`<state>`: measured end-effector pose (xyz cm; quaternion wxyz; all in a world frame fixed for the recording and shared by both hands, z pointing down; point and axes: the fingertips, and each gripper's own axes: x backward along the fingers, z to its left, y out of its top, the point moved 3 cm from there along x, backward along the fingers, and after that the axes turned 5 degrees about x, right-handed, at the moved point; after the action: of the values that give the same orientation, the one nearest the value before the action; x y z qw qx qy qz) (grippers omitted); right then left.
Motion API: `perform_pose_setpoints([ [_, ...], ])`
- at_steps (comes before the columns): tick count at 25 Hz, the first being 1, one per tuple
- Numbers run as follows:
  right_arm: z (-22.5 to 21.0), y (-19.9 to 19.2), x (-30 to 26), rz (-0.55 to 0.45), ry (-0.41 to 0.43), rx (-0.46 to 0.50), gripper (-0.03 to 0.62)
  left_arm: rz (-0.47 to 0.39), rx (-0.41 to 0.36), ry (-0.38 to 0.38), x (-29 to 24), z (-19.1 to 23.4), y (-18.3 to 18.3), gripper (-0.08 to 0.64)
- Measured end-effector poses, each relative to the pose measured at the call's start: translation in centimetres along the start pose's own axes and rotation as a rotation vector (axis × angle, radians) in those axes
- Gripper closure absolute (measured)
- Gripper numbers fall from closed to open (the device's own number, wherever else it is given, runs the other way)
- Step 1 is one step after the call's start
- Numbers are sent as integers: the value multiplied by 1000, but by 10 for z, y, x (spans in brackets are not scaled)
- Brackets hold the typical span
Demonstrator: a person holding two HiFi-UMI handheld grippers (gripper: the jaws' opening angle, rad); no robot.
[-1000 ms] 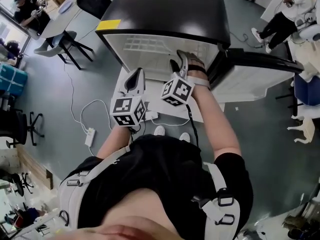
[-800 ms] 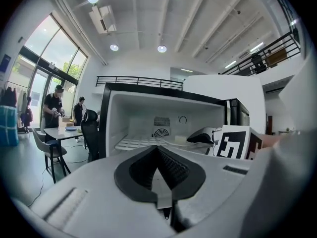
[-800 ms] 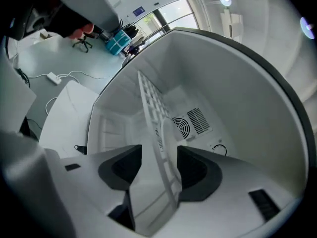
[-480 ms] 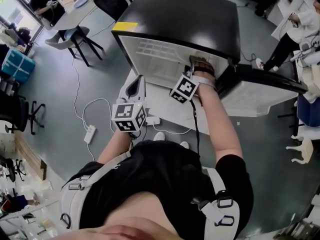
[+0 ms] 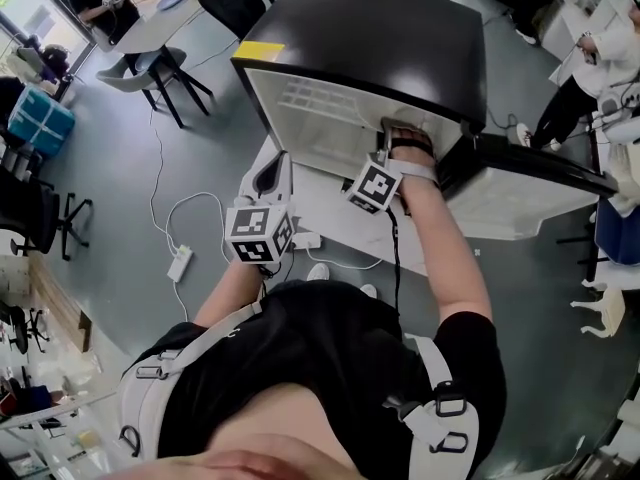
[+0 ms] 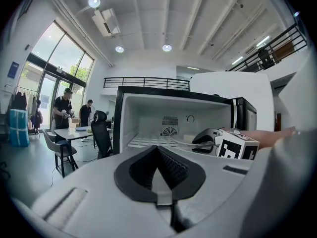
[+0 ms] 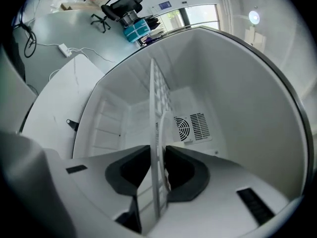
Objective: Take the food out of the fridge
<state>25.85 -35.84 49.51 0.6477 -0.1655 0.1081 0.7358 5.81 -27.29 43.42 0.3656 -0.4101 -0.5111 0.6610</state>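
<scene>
Head view: the fridge [image 5: 370,38] is seen standing just in front of the person, its door [image 5: 520,183] swung open to the person's right. The right hand-held gripper [image 5: 388,136] is reached into the white compartment. In the right gripper view its jaws are clenched on the edge of the white wire shelf [image 7: 157,133], and a round fan vent [image 7: 181,129] is shown on the back wall beyond. The left hand-held gripper [image 6: 159,170] is held outside, facing the opening, its jaws pressed together with nothing between them.
</scene>
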Motion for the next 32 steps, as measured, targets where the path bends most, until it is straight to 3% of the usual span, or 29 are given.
perform_pose_setpoints([
  [14,-4,5,36,-81,-62,33,557,-6,-20,-5,1,-2,2,561],
  [19,2,10,47,-135,-38,11,565,3,-17,-11,-2,-4,-3,561],
  [22,2,17,56,-201,-22,13,565,2,-18,-18,-3,-7,-3,561],
  [32,-17,50,93,-431,-139,86,565,-13,-18,11,5,-2,1,561],
])
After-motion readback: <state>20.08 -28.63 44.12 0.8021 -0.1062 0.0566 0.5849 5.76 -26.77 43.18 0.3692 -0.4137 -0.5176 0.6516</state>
